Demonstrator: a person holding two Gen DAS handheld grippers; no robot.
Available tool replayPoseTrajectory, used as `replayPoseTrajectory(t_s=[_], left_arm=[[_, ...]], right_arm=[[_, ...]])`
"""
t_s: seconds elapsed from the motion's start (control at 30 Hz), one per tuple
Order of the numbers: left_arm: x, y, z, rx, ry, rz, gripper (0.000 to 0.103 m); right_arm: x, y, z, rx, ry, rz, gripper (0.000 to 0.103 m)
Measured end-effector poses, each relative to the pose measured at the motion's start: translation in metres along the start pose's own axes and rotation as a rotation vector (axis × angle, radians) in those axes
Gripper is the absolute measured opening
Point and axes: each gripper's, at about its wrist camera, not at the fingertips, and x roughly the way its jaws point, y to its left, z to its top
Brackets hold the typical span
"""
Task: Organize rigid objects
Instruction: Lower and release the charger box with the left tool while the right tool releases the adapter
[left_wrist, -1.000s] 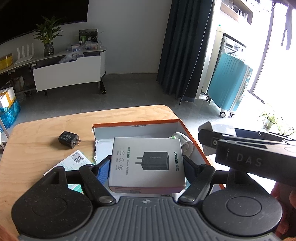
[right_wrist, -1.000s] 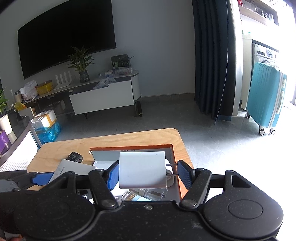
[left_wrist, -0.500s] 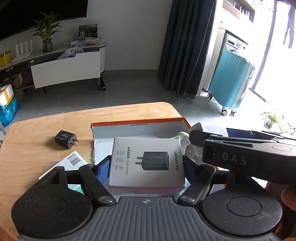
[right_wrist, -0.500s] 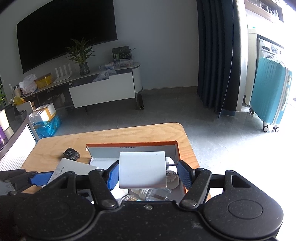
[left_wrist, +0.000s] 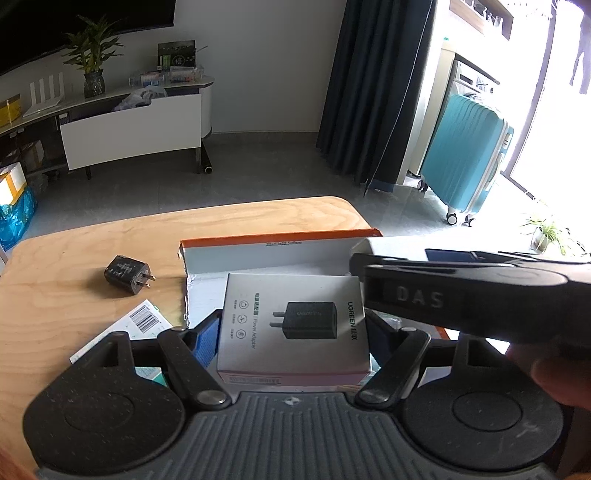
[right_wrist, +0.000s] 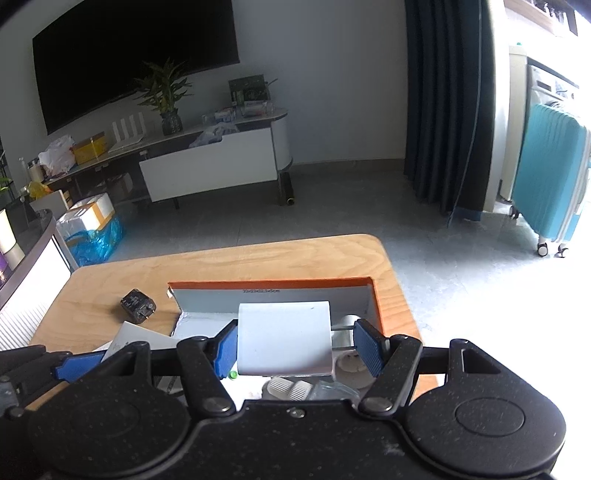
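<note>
My left gripper (left_wrist: 291, 332) is shut on a grey UGREEN power adapter box (left_wrist: 291, 325), held over the near part of an open orange-edged cardboard box (left_wrist: 280, 236). My right gripper (right_wrist: 295, 343) is shut on a white charger with two metal prongs (right_wrist: 284, 341), above the same orange-edged box (right_wrist: 273, 284). The right gripper's black body (left_wrist: 461, 295) crosses the left wrist view at right. A white plug and clear plastic items (right_wrist: 321, 387) lie in the box under it.
A loose black plug adapter (left_wrist: 127, 275) lies on the wooden table (left_wrist: 92, 236) left of the box, also in the right wrist view (right_wrist: 138, 304). A barcode leaflet (left_wrist: 140, 325) lies near it. A teal suitcase (left_wrist: 465, 158) stands on the floor beyond.
Both grippers have risen and drawn back slightly with their loads. The right gripper has moved left across the left wrist view, nearer the adapter box.
</note>
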Motion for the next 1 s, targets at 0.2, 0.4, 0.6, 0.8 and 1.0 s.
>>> replayPoseTrajectory(t_s=[0.2,0.4,0.6,0.8,1.0], left_arm=[[0.005,0.002,0.002,-0.001,0.008,-0.001,0.079],[0.009,-0.002,0.003,-0.001,0.013,-0.016,0.079],[0.013,-0.015,0.005,0.011,0.018,-0.070,0.079],[0.011,-0.025,0.005,0.023,0.002,-0.129,0.085],[-0.001,-0.008,0.002,-0.021,-0.002,-0.087,0.085]], right_arm=[[0.007,0.001,0.005,-0.011,-0.056,0.000,0.081],[-0.015,-0.014,0.002,0.007,-0.112,-0.073,0.082],[-0.038,-0.032,-0.005,0.030,-0.142,-0.150,0.083],[-0.055,-0.036,-0.008,0.060,-0.165,-0.154,0.084],[-0.060,-0.022,-0.009,0.045,-0.164,-0.127,0.085]])
